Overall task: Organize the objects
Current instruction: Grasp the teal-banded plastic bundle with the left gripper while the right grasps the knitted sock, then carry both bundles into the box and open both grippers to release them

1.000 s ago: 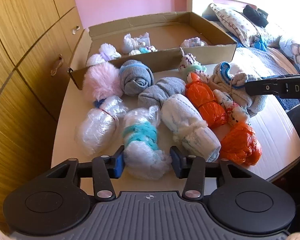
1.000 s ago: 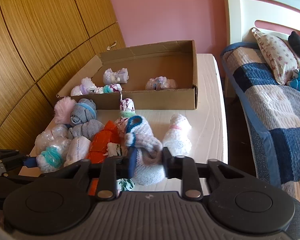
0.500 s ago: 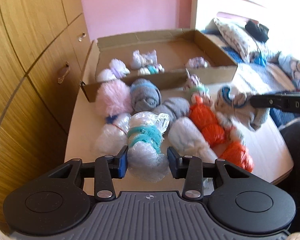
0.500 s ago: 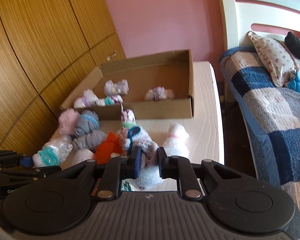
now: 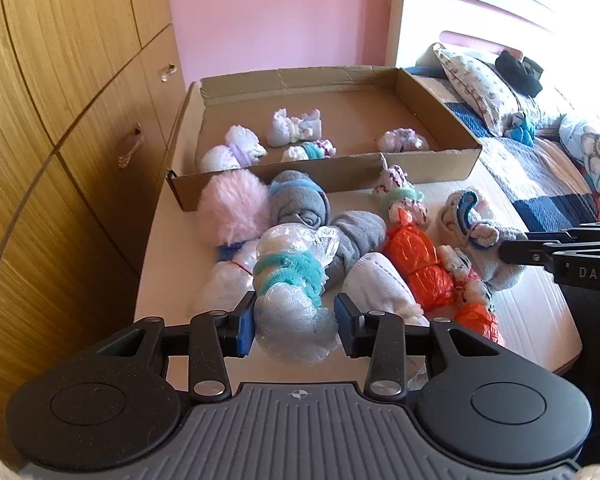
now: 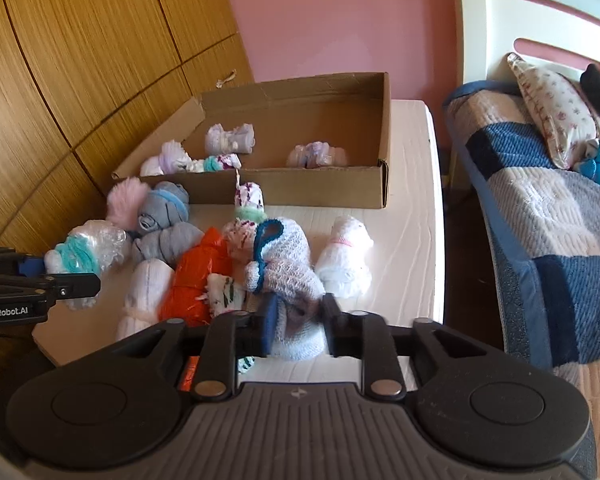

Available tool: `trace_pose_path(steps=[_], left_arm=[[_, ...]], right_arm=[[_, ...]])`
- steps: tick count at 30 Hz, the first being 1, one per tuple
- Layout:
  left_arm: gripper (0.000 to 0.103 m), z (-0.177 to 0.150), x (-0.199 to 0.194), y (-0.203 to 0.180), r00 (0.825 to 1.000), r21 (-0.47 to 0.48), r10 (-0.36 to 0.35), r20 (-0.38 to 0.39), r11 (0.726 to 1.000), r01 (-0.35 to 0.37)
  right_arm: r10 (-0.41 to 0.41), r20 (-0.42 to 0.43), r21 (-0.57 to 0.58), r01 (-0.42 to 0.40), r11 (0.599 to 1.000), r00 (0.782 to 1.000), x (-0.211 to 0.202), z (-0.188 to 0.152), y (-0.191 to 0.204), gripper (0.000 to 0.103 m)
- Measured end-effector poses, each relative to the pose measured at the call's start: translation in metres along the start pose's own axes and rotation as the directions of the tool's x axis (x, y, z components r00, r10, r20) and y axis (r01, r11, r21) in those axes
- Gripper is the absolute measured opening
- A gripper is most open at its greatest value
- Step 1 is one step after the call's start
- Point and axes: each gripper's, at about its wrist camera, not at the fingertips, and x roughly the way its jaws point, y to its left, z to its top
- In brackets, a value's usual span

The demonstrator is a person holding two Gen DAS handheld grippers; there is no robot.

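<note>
Pink wall at the back, wooden wardrobe [image 5: 60, 128] running down the left, and between them the pale bench [image 5: 532, 320] with the cardboard box [image 5: 324, 178] lying across its far end, a few small rolled bundles already inside. Starting on the left: my left gripper [image 5: 296, 318] has its jaws clamped narrow on the near end of the plastic-wrapped bundle with the teal band [image 5: 290, 272], and that bundle looks lifted off the heap, its long axis running straight away from me toward the box. Just beyond it sit the fluffy pink bundle [image 5: 232, 208] and the grey roll with the blue band [image 5: 298, 200], both hard against the box's near wall. Moving right, the orange-wrapped bundles [image 5: 416, 264] lie in the middle of the pile. Then my right gripper [image 6: 298, 326]: its jaws are easing open, yet the pale knitted bundle with the blue loop [image 6: 288, 264] sits between them, pads seemingly touching its sides, long axis likewise pointing at the box. A white bundle [image 6: 346, 256] rests just beside it on the right. So the box lies dead ahead of both hands, past the pile; my left load is the one nearer its open corner, I'd say, and goes first.
</note>
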Motion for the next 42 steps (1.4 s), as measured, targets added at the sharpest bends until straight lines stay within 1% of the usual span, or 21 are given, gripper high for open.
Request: trace_pose_path(steps=[2,5,6,7,8,9,13,16,19,22,25,27,29,31,32,34,36,37,39,40,42], left_arm=[[0.048,0.000,0.000,-0.002,1.000,0.005,-0.007,-0.001,1.000,0.007],[0.048,0.000,0.001,-0.003,1.000,0.009,-0.012,-0.002,1.000,0.012],[0.048,0.000,0.001,-0.004,1.000,0.008,-0.012,-0.002,1.000,0.012],[0.048,0.000,0.001,-0.004,1.000,0.007,-0.014,-0.002,1.000,0.014],[0.048,0.000,0.000,-0.004,1.000,0.007,-0.014,-0.003,1.000,0.014],[0.048,0.001,0.000,-0.004,1.000,0.006,-0.015,-0.004,1.000,0.015],[0.048,0.007,-0.009,0.000,1.000,-0.010,-0.022,0.012,1.000,0.022],[0.048,0.015,-0.015,0.003,1.000,-0.024,-0.001,0.023,1.000,0.001],[0.048,0.029,-0.025,0.006,0.998,-0.023,-0.013,0.054,1.000,0.015],[0.048,0.053,-0.030,0.012,0.997,-0.037,-0.017,0.073,0.999,0.019],[0.048,0.089,-0.030,0.021,0.995,-0.058,0.005,0.101,0.998,0.001],[0.048,0.115,-0.025,0.024,0.993,-0.049,0.024,0.114,0.999,-0.019],[0.048,0.145,-0.013,0.029,0.991,-0.042,0.037,0.129,0.999,-0.032],[0.048,0.169,0.008,0.038,0.993,-0.078,0.025,0.112,0.997,-0.017],[0.048,0.179,0.022,0.042,0.995,-0.088,0.037,0.096,0.996,-0.028],[0.048,0.194,0.050,0.047,0.993,-0.064,0.093,0.075,0.994,-0.088],[0.048,0.204,0.077,0.054,0.995,-0.076,0.076,0.059,0.995,-0.072],[0.048,0.205,0.089,0.056,0.996,-0.072,0.080,0.046,0.994,-0.077],[0.048,0.209,0.115,0.058,0.996,-0.054,0.090,0.019,0.995,-0.089],[0.048,0.208,0.126,0.061,0.996,-0.060,0.084,0.004,0.995,-0.084],[0.048,0.207,0.148,0.064,0.995,-0.059,0.096,-0.032,0.994,-0.097]], right_arm=[[0.005,-0.008,0.000,-0.005,1.000,1.000,0.002,0.001,0.000,0.032],[0.013,-0.020,0.008,-0.013,1.000,1.000,0.008,0.001,-0.001,0.032],[0.016,-0.025,0.014,-0.016,1.000,1.000,0.010,0.000,-0.001,0.027],[0.020,-0.021,0.014,-0.020,1.000,1.000,0.010,0.000,-0.002,0.025],[0.026,-0.015,0.012,-0.026,1.000,1.000,0.009,0.000,-0.002,0.021],[0.036,-0.004,0.013,-0.036,0.999,0.999,0.007,0.000,-0.002,0.019],[0.069,0.048,0.027,-0.071,0.997,0.996,-0.007,0.003,-0.002,0.018],[0.090,0.088,0.046,-0.094,0.994,0.992,-0.020,0.009,-0.004,0.018],[0.102,0.128,0.049,-0.109,0.993,0.987,-0.035,0.021,-0.004,0.018],[0.113,0.169,0.056,-0.124,0.991,0.979,-0.048,0.045,-0.004,0.018],[0.117,0.214,0.044,-0.130,0.991,0.970,-0.054,0.077,-0.002,0.018],[0.134,0.232,0.034,-0.146,0.989,0.963,-0.051,0.102,0.000,0.018],[0.128,0.237,0.008,-0.134,0.991,0.963,-0.041,0.127,0.004,0.018],[0.147,0.227,-0.005,-0.150,0.989,0.963,-0.024,0.151,0.007,0.018],[0.152,0.218,-0.006,-0.155,0.988,0.964,-0.013,0.162,0.008,0.018],[0.164,0.196,-0.013,-0.164,0.986,0.967,0.011,0.182,0.012,0.018],[0.167,0.174,-0.004,-0.169,0.986,0.970,0.041,0.198,0.014,0.018],[0.172,0.149,0.006,-0.174,0.985,0.974,0.058,0.204,0.016,0.018],[0.162,0.108,0.010,-0.164,0.986,0.981,0.092,0.212,0.019,0.018],[0.162,0.081,0.006,-0.163,0.987,0.984,0.109,0.215,0.021,0.018],[0.162,0.041,-0.008,-0.162,0.987,0.986,0.138,0.217,0.026,0.018]])
